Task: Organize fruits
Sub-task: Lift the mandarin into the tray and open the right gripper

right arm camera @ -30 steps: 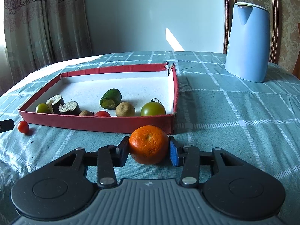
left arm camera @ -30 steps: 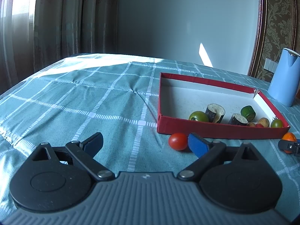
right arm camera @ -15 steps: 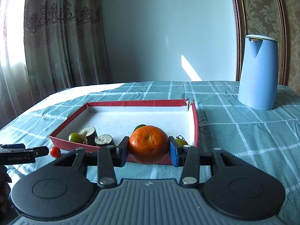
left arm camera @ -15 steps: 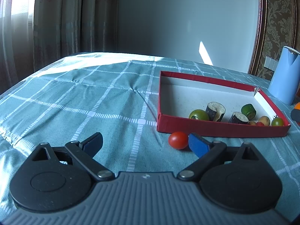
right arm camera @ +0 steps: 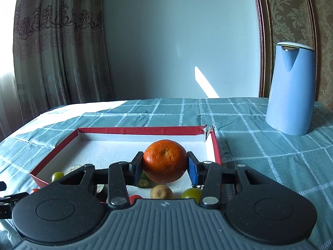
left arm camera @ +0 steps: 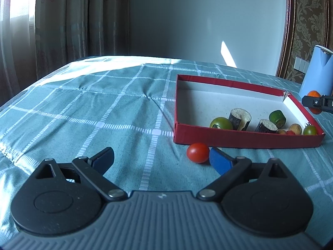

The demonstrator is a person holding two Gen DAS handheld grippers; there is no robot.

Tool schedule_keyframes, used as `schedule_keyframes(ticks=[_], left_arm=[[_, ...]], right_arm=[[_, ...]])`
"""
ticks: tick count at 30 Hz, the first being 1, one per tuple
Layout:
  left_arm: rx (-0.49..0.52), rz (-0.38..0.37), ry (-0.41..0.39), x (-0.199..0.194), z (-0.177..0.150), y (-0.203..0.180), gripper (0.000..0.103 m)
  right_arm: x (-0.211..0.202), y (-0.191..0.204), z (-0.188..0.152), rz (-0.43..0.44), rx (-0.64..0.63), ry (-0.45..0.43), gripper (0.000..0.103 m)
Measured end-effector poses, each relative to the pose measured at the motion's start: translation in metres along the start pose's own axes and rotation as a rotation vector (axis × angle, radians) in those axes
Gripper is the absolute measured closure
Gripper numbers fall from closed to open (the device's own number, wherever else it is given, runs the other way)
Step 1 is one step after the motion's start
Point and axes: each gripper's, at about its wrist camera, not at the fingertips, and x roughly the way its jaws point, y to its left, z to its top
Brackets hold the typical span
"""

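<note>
Orange mandarin [right arm camera: 165,161], clamped between the two pads of the right gripper [right arm camera: 165,167], held in the air above the near end of the red cardboard tray [right arm camera: 52,154]. Tray: red outer walls, white inner floor, far right corner torn; resting on a teal checked tablecloth [left arm camera: 83,112]. Contents, gathered along the near wall: one green tomato [left arm camera: 221,123], two short eggplant pieces with dark skin and pale cut faces [left arm camera: 240,118], one cut cucumber stub [left arm camera: 277,118], one small brown round fruit [left arm camera: 295,128], one small green tomato with a stem [left arm camera: 310,130], one red cherry tomato partly hidden behind the wall [left arm camera: 290,132]. Left gripper [left arm camera: 161,159]: fingers spread wide apart, holding nothing, low over the cloth. Loose red cherry tomato [left arm camera: 198,152] on the cloth just outside the tray's near wall, just beside the blue pad of that gripper's right-hand finger [left arm camera: 219,162]; contact cannot be judged. Pale blue kettle [right arm camera: 290,88] upright on the cloth, well to the right of the tray.
</note>
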Motion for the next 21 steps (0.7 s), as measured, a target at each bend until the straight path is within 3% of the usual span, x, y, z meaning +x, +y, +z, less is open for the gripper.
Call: schedule_keyframes(ticks=[21], left_arm=[[0.001,0.019,-0.003,0.0,0.0,0.0,0.005]], right_arm=[[0.025,-0.006,-0.018,-0.037,0.002,0.06,0.06]])
